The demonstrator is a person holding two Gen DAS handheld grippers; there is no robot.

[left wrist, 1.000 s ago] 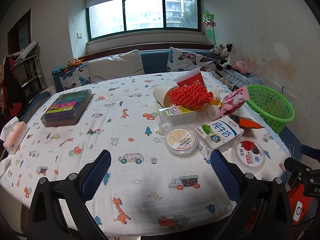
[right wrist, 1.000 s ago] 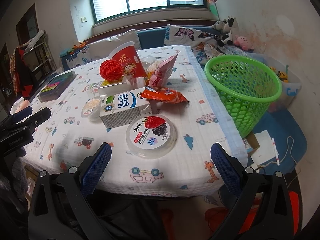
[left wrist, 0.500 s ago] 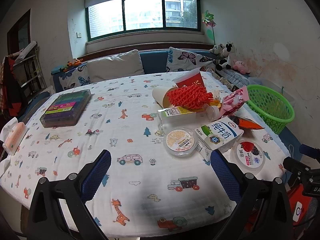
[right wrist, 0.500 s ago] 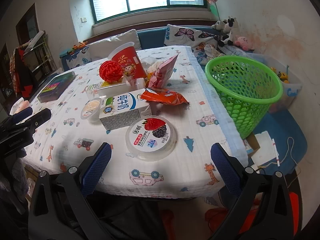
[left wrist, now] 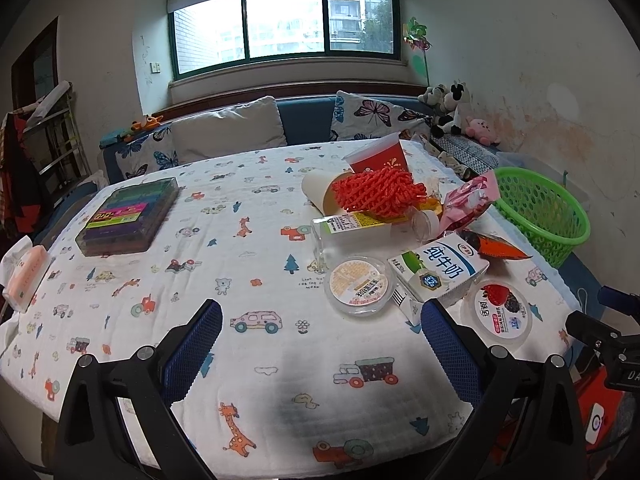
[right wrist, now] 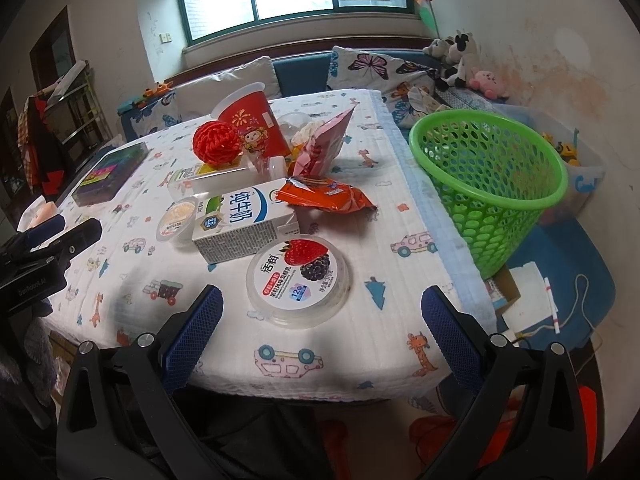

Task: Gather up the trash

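Note:
Trash lies in a cluster on the printed tablecloth: a strawberry yogurt cup [right wrist: 300,282] nearest me, a white milk carton [right wrist: 244,220], a small pudding cup [right wrist: 178,220], an orange snack wrapper [right wrist: 326,198], a pink bag [right wrist: 322,146], a red paper cup [right wrist: 252,122], red foam netting [right wrist: 216,142] and a clear bottle [left wrist: 360,230]. A green mesh basket [right wrist: 492,184] stands off the table's right edge. My right gripper [right wrist: 322,332] is open, just short of the yogurt cup. My left gripper [left wrist: 320,344] is open over bare cloth, left of the milk carton [left wrist: 438,270].
A clear box of coloured items [left wrist: 130,214] and a tissue pack [left wrist: 24,276] lie on the table's left side. A cushioned bench [left wrist: 248,132] with plush toys [left wrist: 452,110] runs behind the table. Paper and a cable [right wrist: 560,304] lie on the floor below the basket.
Both grippers have crept forward a little toward the trash. The yogurt cup now sits closer between the right fingers. Nothing has been picked up.

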